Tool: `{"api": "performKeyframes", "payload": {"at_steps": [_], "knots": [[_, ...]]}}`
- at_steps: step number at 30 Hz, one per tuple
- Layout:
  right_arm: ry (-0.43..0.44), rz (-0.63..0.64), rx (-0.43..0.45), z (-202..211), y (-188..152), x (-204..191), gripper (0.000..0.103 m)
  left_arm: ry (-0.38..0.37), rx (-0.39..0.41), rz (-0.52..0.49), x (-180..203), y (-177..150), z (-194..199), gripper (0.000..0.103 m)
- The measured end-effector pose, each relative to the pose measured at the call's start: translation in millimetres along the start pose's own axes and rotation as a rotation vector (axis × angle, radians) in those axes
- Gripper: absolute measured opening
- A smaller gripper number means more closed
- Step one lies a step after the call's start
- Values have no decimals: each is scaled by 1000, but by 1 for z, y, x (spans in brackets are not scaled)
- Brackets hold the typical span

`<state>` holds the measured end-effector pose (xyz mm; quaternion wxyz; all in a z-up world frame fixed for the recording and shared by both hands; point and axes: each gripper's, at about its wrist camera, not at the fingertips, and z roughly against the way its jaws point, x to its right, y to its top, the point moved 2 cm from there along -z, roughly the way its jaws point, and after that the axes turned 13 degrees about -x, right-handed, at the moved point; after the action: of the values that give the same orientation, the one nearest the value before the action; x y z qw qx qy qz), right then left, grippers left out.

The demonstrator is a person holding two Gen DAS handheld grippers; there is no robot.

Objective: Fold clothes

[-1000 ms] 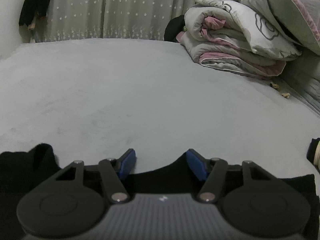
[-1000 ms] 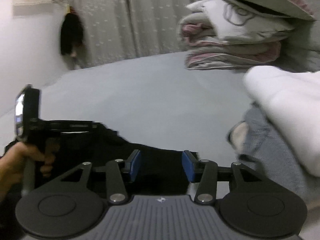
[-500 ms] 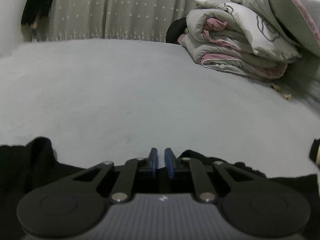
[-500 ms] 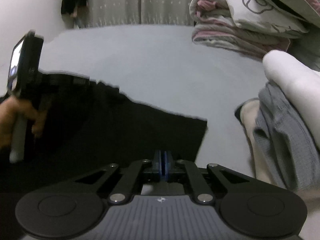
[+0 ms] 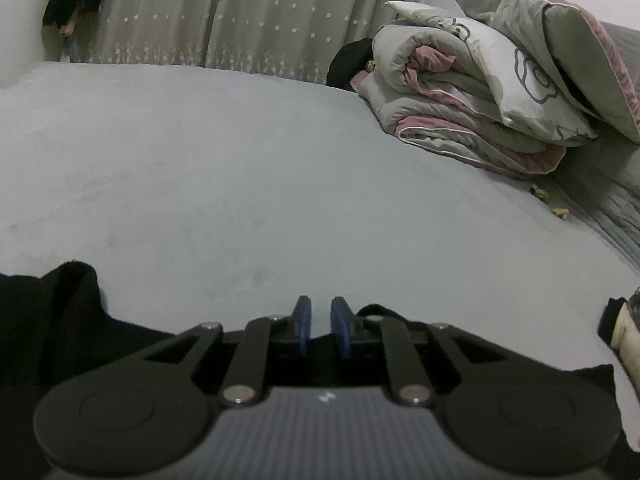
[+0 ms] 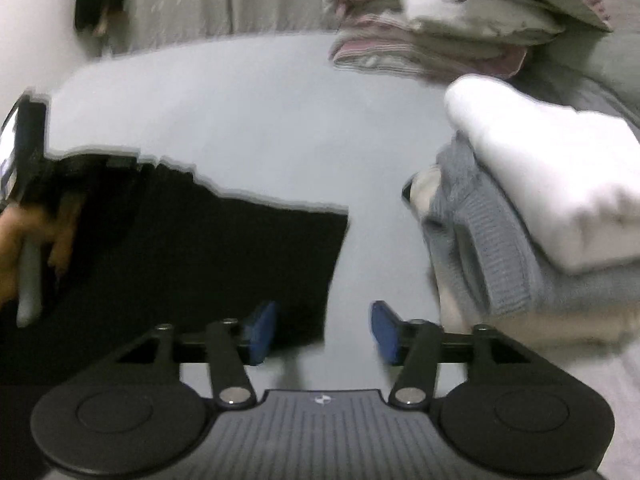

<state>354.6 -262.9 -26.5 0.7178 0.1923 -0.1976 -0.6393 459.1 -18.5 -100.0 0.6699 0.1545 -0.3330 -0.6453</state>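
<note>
Since half a second ago the right gripper [image 6: 324, 334] has been opening, its jaws now apart over the black garment's [image 6: 200, 264] corner, gripping nothing. Left gripper [image 5: 322, 330] pinches the garment's far edge on the grey bed [image 5: 260, 168], jaws nearly together.

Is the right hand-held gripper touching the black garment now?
Apart. The right wrist view shows the right hand-held gripper with pads spread and bare bed between them; the black garment edge lies beyond the left pad, unpinched.

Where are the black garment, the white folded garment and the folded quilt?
black garment [image 6: 224, 256]: right wrist view, its flat middle.
white folded garment [image 6: 552, 176]: right wrist view, its top face.
folded quilt [image 5: 472, 92]: left wrist view, its rolled front.
</note>
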Motion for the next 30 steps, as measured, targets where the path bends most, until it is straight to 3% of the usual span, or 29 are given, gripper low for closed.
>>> {"api": "performKeyframes", "payload": {"at_steps": [5, 9, 11, 12, 13, 18, 24, 26, 29, 30], "knots": [[-42, 8, 101, -32, 34, -11, 55, -17, 1, 2, 0, 0, 0, 15], [-122, 31, 128, -57, 45, -19, 53, -6, 0, -5, 3, 1, -1, 15], [-134, 42, 141, -68, 44, -22, 33, -1, -4, -7, 4, 1, -2, 5], [-124, 50, 151, -71, 42, -24, 10, 1, -6, -6, 4, 2, -2, 3], [-132, 60, 162, -73, 41, -27, 4, 1, -5, -6, 5, 2, -2, 3], [-414, 111, 289, -58, 34, -33, 4, 18, 35, 2, 7, 3, 2, 3], [-348, 57, 186, -78, 34, -13, 4, 5, 13, 12, 4, 3, -3, 8], [-335, 52, 202, -73, 33, -13, 4, -19, 16, 3, 6, 3, -3, 23], [-300, 25, 199, -60, 29, -11, 16, -33, 16, -2, 9, 3, 1, 36], [-281, 16, 193, -52, 28, -10, 26, -25, 15, -4, 10, 4, 4, 39]]}}
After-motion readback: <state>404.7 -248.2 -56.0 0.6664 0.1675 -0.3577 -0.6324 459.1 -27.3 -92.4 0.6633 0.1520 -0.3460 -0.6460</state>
